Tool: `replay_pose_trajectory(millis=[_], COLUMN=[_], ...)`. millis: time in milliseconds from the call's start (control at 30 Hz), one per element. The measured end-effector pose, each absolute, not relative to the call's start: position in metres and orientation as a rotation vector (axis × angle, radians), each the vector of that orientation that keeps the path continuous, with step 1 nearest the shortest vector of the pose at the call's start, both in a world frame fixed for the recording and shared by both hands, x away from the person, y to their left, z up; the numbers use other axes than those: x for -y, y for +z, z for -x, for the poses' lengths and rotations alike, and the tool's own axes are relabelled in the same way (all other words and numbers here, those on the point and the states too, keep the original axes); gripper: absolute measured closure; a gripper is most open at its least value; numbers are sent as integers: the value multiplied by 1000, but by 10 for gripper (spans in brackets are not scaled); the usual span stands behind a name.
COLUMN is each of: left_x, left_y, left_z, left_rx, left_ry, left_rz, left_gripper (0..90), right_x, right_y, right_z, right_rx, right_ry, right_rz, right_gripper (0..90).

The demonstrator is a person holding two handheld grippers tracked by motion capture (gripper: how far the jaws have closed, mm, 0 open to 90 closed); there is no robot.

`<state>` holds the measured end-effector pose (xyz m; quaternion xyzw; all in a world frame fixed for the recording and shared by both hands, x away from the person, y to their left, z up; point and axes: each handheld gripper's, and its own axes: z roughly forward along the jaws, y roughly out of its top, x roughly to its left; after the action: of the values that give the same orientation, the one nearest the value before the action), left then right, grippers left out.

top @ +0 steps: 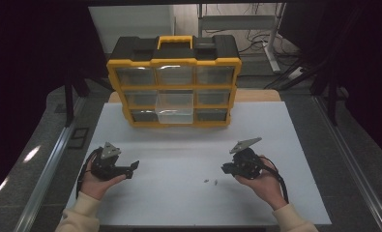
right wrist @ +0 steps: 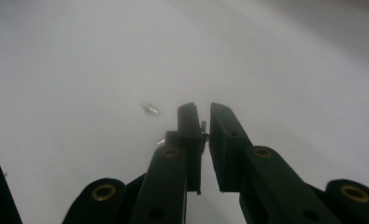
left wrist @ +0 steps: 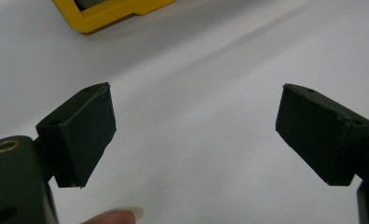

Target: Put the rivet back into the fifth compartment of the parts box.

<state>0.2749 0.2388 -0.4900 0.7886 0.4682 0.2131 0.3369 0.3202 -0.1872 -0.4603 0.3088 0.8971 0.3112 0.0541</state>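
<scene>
The right gripper (right wrist: 202, 122) has its fingers (right wrist: 189, 135) drawn nearly together, pinching a small metal screw (right wrist: 203, 130) that peeks out as a bright sliver in the narrow slit between the pads. Such a tiny part needs a grip right at the fingertips, which is likely why the pads meet it near their front ends rather than deep in the throat. A second screw (right wrist: 150, 109) lies loose on the white tabletop (right wrist: 79, 70), a little ahead of and to the left of those fingertips in the right gripper view. In the high view, small specks (top: 211, 181) lie on the tabletop just to the left of the right gripper (top: 227, 169); which of them is which I cannot tell.

The left gripper (left wrist: 196, 130) holds its fingers (left wrist: 81, 133) spread wide with nothing between them, just bare tabletop. It sits well apart from the screws, parked out of the way, probably kept ready to help once the drawer needs handling.

Beyond both sets of fingers stands the yellow and black organizer (top: 174, 82), upright at the far side of the tabletop. One clear drawer (top: 175, 108) in its lower middle is pulled out toward the person, presumably left open so the pinched screw can be dropped in from above without a second hand.
</scene>
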Motion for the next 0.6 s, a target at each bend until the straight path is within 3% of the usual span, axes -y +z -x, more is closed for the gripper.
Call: replay_pose_trajectory(millis=[600], left_x=[-237], left_y=[-490], left_z=[-275], left_rx=[-1220], left_ry=[559], left_rz=[-2059], left_gripper=[126], right_x=[174], right_y=[-435], right_z=[-327], right_rx=[-2686], right_ry=[1025], right_rz=[-895], right_gripper=[826])
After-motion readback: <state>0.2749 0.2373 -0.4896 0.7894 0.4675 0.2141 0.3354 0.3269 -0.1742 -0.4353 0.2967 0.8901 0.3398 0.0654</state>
